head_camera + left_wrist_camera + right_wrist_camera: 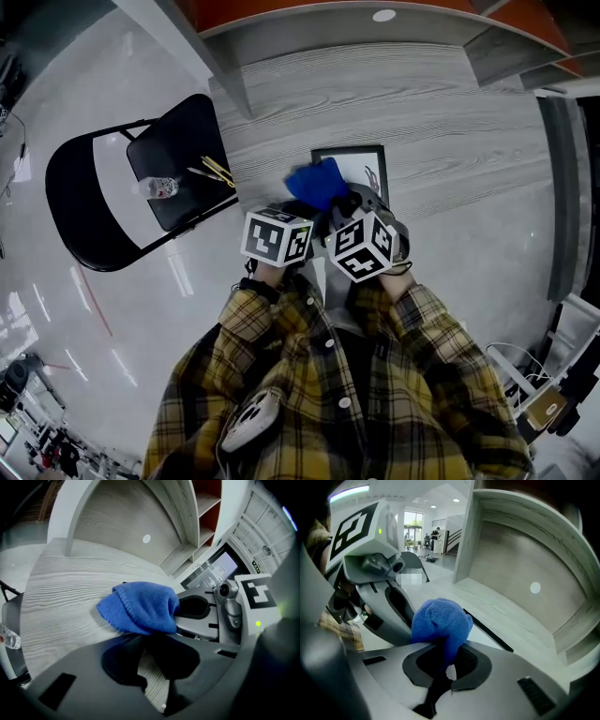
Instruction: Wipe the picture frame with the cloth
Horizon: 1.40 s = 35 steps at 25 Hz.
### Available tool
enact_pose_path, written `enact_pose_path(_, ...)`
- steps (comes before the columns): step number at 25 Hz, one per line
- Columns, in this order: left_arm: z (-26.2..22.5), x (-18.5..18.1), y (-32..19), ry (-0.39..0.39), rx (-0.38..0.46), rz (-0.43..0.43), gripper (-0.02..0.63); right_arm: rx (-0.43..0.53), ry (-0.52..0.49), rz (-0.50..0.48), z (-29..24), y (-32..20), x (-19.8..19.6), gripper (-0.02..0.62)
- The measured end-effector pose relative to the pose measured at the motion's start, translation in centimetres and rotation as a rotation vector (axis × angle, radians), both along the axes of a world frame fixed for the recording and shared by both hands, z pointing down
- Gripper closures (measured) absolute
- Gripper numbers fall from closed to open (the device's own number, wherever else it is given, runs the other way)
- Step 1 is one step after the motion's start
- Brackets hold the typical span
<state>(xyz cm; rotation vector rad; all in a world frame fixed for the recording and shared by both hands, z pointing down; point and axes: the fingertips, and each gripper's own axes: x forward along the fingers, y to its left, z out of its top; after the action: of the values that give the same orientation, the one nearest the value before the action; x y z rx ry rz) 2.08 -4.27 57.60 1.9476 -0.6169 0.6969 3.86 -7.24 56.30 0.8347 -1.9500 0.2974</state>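
Note:
A black picture frame [352, 157] lies flat on the grey wood-grain desk [450, 122]. A bunched blue cloth [317, 183] rests on its near left corner. My right gripper [343, 202] is shut on the cloth [440, 623], which bulges out ahead of the jaws; the frame's black edge [490, 632] runs just beyond it. My left gripper [298, 212] hangs close beside the right one. In the left gripper view my left gripper [151, 651] stands open, with bare desk showing in the gap and the cloth [140, 607] just ahead of its tips.
A black folding chair [112, 202] stands left of the desk, with a small bottle [161, 187] and a yellow-handled tool [217, 171] on its seat. A slanted shelf upright [202, 47] rises at the desk's back left. Shelving backs the desk.

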Motion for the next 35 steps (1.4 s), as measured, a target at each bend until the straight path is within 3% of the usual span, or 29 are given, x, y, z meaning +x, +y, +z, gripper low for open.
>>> enact_pose_path(10,-0.2,-0.1,-0.3,0.005,0.004,-0.006,0.515,0.026,0.173,0.102,0.6,1.0,6.8,0.557)
enact_pose_path(18,-0.1,-0.2,-0.2,0.009,-0.001,-0.004,0.515,-0.01,0.242,0.222,0.7,1.9,12.2,0.557)
enact_pose_path(22,0.0,-0.3,-0.3,0.012,-0.007,-0.004,0.515,-0.022,0.15,0.264,-0.6,2.1,12.2,0.557)
enact_pose_path(29,-0.5,-0.6,0.1,0.005,0.009,0.008,0.514,0.016,-0.237,0.273,-9.7,2.6,6.3,0.557)
enact_pose_path(32,-1.5,-0.8,1.2,0.034,-0.002,0.039,0.514,-0.045,-0.332,0.233,-11.2,4.4,3.6,0.557)
enact_pose_path(35,-1.7,-0.6,3.0,0.052,-0.039,0.092,0.514,-0.137,-0.347,0.2,-8.8,6.0,1.7,0.557)
